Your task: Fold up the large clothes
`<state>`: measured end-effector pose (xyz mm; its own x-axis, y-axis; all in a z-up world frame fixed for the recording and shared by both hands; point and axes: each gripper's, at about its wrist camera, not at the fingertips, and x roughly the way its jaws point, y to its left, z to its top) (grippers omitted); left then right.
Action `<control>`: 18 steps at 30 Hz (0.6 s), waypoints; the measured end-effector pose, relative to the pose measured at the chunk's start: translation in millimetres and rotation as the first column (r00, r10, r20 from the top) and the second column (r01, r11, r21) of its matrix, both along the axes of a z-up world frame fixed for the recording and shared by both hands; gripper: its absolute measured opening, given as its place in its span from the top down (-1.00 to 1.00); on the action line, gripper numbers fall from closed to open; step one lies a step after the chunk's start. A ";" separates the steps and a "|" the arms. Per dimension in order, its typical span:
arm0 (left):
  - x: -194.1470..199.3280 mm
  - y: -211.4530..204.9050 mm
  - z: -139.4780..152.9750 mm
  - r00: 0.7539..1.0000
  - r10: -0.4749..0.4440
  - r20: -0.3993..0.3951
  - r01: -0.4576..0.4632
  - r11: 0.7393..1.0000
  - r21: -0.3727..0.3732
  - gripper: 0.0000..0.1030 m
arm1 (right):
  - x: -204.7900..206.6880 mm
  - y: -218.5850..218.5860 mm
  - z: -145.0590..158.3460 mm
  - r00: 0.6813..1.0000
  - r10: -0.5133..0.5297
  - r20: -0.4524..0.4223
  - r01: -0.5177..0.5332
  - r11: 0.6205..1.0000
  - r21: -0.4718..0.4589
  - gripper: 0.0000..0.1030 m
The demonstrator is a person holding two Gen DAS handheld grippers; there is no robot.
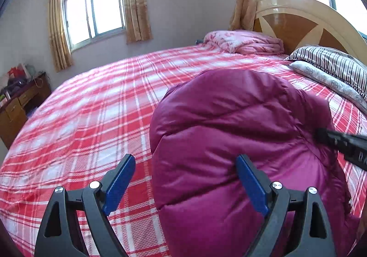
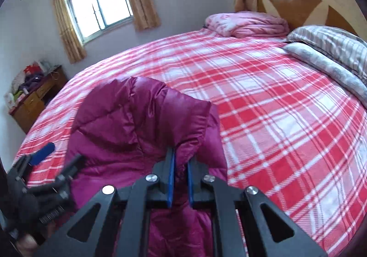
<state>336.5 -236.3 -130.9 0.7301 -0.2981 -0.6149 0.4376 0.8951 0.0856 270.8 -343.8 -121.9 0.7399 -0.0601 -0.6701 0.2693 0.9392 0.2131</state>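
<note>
Blue pads on your right tool were pressed nearly together on a bunched fold of the magenta puffer jacket, lifting that fold into a peak above the rest of the garment. Your left tool stood spread wide and gripped nothing: one blue pad hung over the bed cover, the other sat against the jacket's near bulge, though whether it actually touched the fabric you could not have told from either view. From the left wrist view, the black body of your right tool reached in at the right edge onto the jacket.

The jacket lay on the bed, near you, with most of the cover bare beyond it. Its shell was glossy, quilted into plump, rounded panels. The bed cover was a red, pink and white plaid, flat and smooth. At the head of the bed sat a folded pink quilt, a striped pillow over a pale patterned one, and a curved wooden headboard with tan wedges. Beyond that, you had pale walls, a barred window between tan curtains, and a cluttered wooden dresser in the corner.
</note>
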 end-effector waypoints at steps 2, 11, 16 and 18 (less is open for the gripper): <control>4.8 -9.6 -8.4 0.999 -0.012 -0.036 0.013 1.000 0.028 -0.74 | 2.7 -6.3 -12.4 0.999 -0.017 -0.038 0.018 1.000 0.016 0.71; 13.7 0.0 41.1 0.997 0.077 0.010 -0.077 0.996 -0.051 -0.75 | -22.0 7.2 70.0 0.981 -0.072 0.179 0.084 0.995 -0.060 0.00; 41.9 -18.8 28.7 0.990 0.131 -0.044 -0.132 0.991 -0.003 -0.75 | 20.5 23.1 47.7 0.992 0.008 0.128 -0.003 0.999 -0.043 0.00; 54.7 -22.7 7.8 0.983 0.144 -0.111 -0.141 0.990 0.028 -0.75 | 32.0 16.0 20.0 0.998 -0.008 0.070 0.008 1.000 -0.010 0.00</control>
<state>391.2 -259.0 -123.1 0.6901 -0.1830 -0.7003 0.3137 0.9475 0.0615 302.8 -327.8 -101.9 0.7844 -0.0731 -0.6160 0.2616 0.9394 0.2217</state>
